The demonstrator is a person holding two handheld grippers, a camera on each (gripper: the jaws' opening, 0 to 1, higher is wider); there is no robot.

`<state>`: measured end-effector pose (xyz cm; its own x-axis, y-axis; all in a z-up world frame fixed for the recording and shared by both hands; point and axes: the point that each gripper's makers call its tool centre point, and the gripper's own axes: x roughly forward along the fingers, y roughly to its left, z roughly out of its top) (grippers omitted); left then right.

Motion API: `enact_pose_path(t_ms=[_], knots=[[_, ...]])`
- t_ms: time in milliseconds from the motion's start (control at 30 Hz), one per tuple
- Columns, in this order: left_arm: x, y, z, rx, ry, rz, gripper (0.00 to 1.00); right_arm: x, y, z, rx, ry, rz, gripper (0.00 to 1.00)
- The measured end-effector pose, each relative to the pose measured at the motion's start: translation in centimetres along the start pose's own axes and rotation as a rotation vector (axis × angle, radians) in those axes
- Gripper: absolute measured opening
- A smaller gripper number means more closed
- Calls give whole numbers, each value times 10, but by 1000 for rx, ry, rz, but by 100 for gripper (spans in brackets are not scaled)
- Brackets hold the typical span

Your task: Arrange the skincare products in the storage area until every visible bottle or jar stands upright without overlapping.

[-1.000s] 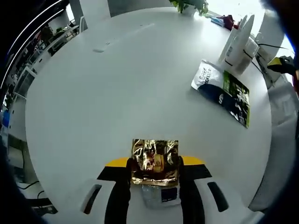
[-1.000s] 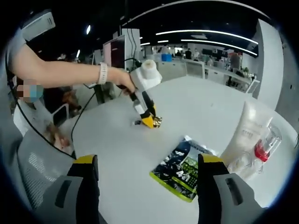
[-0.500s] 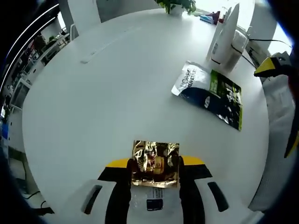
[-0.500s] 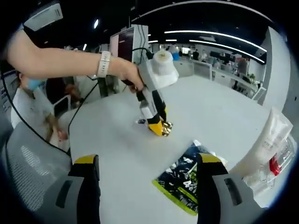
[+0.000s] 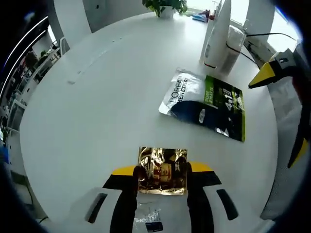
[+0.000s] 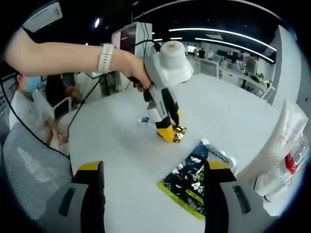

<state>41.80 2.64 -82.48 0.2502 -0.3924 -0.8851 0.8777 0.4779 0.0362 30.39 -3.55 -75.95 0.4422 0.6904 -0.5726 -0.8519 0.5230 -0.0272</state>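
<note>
My left gripper [image 5: 162, 171] is shut on a crumpled gold foil sachet [image 5: 163, 162], held just above the white round table [image 5: 97, 111]. In the right gripper view a hand carries that left gripper [image 6: 171, 134], with the gold sachet [image 6: 180, 133] at its tip. A dark blue, green and white sachet pack [image 5: 204, 103] [image 6: 194, 182] lies flat ahead. Behind it a white tube [image 5: 217, 31] [image 6: 274, 145] stands upright beside a clear bottle with a red part [image 6: 290, 164]. My right gripper [image 6: 154, 194] is open with nothing between its fingers; its yellow tip [image 5: 265, 75] enters the left gripper view.
A small clear sachet with a dark label [image 5: 149, 221] [image 6: 144, 120] lies on the table behind the left gripper. A potted plant [image 5: 164, 6] stands at the far edge. A cable [image 5: 262, 35] runs past the tube. A mesh chair [image 6: 29, 179] and a person stand off the table's side.
The left gripper has carried the gold sachet closer to the dark sachet pack and tube, leaving the small clear sachet behind. The right gripper stays open.
</note>
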Motion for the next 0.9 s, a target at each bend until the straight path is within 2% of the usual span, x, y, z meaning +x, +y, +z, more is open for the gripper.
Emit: enact_pose_path(t_ms=[300, 467, 633, 900], knots=[[6, -16, 16, 124, -12, -56, 41, -8, -8, 2, 14, -12, -26, 83], [13, -4, 20, 155, 1, -64, 41, -9, -8, -1, 23, -9, -29, 83], [15, -5, 21, 211, 16, -84, 41, -11, -8, -2, 28, -9, -32, 83], [19, -11, 28, 229, 29, -105, 41, -15, -11, -5, 38, -8, -41, 83]])
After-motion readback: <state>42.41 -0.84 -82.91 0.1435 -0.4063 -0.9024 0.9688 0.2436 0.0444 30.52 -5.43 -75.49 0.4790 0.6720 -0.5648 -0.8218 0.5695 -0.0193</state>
